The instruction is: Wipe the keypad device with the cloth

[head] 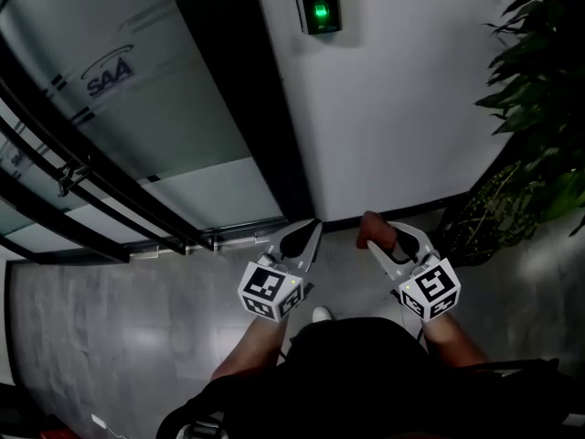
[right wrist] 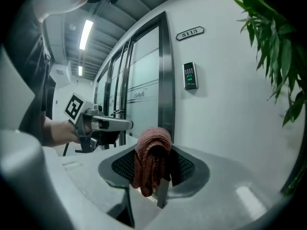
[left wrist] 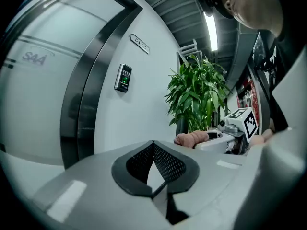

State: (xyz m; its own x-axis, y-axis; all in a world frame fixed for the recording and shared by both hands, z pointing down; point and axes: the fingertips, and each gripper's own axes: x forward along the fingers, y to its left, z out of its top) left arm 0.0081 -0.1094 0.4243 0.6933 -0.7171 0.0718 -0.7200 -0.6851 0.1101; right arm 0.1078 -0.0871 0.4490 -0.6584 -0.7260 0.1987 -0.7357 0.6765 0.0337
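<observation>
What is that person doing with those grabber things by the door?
A person stands facing a white wall beside a glass door, a gripper in each hand. The right gripper is shut on a reddish-brown cloth. The left gripper is shut and empty. The keypad device, lit green, is up on the wall, and neither gripper touches it. No wiping yet.

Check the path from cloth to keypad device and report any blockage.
Nothing visible blocks it: the right gripper holds the cloth below the keypad device, with only open air and bare wall between; the plant stands aside.
</observation>
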